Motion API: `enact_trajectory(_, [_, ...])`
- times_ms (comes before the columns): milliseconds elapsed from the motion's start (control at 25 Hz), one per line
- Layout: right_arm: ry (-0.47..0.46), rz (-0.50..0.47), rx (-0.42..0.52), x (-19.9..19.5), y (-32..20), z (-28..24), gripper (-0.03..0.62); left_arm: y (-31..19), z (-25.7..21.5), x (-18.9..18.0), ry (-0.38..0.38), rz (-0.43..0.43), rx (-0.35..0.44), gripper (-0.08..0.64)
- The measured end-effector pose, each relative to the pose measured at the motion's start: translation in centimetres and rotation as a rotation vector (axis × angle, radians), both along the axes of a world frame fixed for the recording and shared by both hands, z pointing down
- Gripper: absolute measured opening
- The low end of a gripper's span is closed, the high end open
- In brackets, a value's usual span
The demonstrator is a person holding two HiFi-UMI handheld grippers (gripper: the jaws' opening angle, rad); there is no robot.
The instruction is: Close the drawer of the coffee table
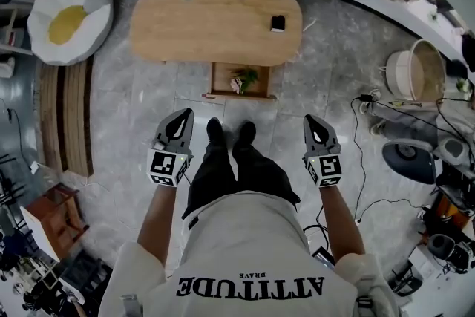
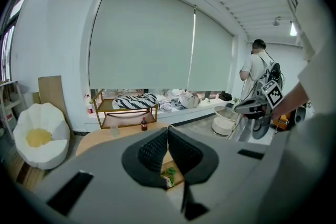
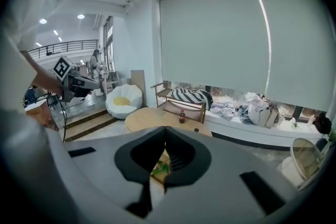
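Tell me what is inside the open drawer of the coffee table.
The drawer holds something green and leafy beside a small pale item; neither is clear enough to name. Anything further back, under the coffee table top, is hidden.

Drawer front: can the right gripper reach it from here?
Probably yes. The drawer stands pulled out, and only bare floor lies between its front and the right gripper, whose jaws are shut and empty.
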State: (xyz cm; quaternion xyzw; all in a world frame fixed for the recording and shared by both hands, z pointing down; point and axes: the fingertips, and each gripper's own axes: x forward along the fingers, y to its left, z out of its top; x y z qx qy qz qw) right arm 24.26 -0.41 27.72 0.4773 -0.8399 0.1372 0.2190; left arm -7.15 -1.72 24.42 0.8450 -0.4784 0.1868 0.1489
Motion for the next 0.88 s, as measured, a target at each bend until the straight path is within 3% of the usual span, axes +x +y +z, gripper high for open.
enact_trajectory(480, [0.016,0.043,-0.053,-2.5,-0.4,3.1,0.020,-2.1,3.1,-0.7,-0.003,0.075,-0.036,0.021])
enact_trajectory(880, [0.042,0.105,-0.107,-3.6,-0.4,6.7,0.020,-2.3,7.5,-2.6,0.003,0.083,-0.124,0.021])
